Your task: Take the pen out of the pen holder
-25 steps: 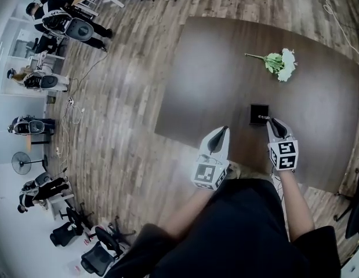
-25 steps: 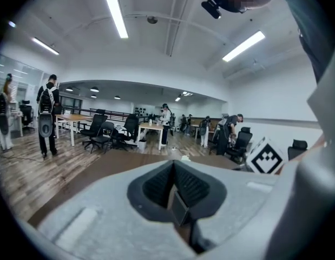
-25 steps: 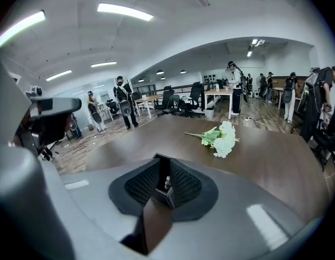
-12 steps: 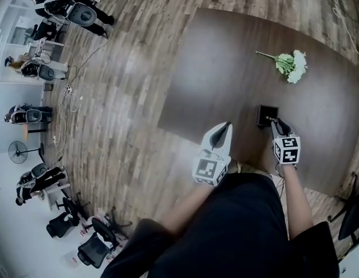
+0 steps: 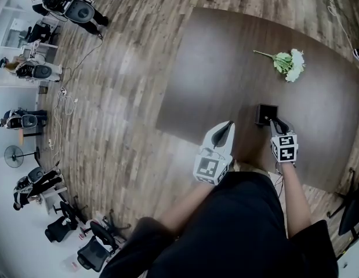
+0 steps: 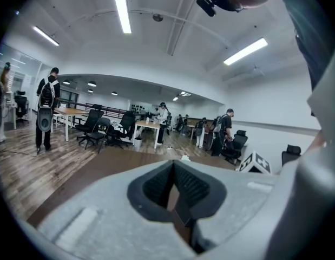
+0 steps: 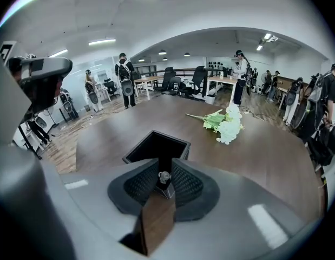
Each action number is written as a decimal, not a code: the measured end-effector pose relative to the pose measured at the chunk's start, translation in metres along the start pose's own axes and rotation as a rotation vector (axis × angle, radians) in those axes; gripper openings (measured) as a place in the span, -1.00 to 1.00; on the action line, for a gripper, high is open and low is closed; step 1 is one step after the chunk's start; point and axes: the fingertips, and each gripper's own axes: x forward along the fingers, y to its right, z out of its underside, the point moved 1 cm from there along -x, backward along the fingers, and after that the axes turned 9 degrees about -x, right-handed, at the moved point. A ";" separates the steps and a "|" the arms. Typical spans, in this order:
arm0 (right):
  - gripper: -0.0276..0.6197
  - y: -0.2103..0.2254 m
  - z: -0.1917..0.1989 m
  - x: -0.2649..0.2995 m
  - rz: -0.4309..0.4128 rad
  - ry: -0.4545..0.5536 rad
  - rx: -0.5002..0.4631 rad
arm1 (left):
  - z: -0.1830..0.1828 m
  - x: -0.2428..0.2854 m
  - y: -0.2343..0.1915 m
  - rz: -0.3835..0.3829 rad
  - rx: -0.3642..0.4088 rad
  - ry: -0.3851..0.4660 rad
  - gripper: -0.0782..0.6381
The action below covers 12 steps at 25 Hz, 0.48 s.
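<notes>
A black square pen holder (image 5: 266, 114) stands on the dark wooden table (image 5: 225, 68), near its front edge. My right gripper (image 5: 276, 124) sits just in front of the holder, shut on the pen (image 5: 266, 119). In the right gripper view the pen's silver end (image 7: 164, 176) shows between the pads of the right gripper (image 7: 164, 182), with the holder's open mouth (image 7: 156, 147) right behind it. The rest of the pen is hidden. My left gripper (image 5: 223, 132) hangs over the table's front edge to the left of the holder. That left gripper (image 6: 175, 191) is shut with nothing in it.
A bunch of white flowers (image 5: 287, 64) with green stems lies on the table behind the holder, also seen as flowers (image 7: 225, 124) in the right gripper view. Wooden floor (image 5: 127, 97) lies to the left of the table. Office chairs and people stand at the far left.
The head view has shifted a little. Both grippers stay where they were beside the holder, and the right one still holds the pen over it.
</notes>
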 end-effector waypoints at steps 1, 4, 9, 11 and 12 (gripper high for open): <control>-0.68 -0.002 0.001 -0.002 0.001 -0.005 -0.005 | 0.000 -0.001 0.000 0.002 0.000 -0.001 -0.77; -0.73 -0.003 0.001 -0.006 0.021 0.000 -0.003 | -0.001 -0.005 -0.004 -0.002 -0.001 -0.007 -0.77; -0.76 -0.003 0.002 -0.003 0.027 0.008 -0.003 | -0.001 -0.009 -0.008 -0.004 0.005 0.001 -0.77; -0.76 -0.004 0.002 -0.005 0.021 0.006 0.005 | 0.000 -0.013 -0.007 -0.005 0.004 0.004 -0.77; -0.76 -0.005 0.000 -0.007 0.023 0.011 0.006 | 0.000 -0.015 -0.006 -0.005 0.003 0.006 -0.77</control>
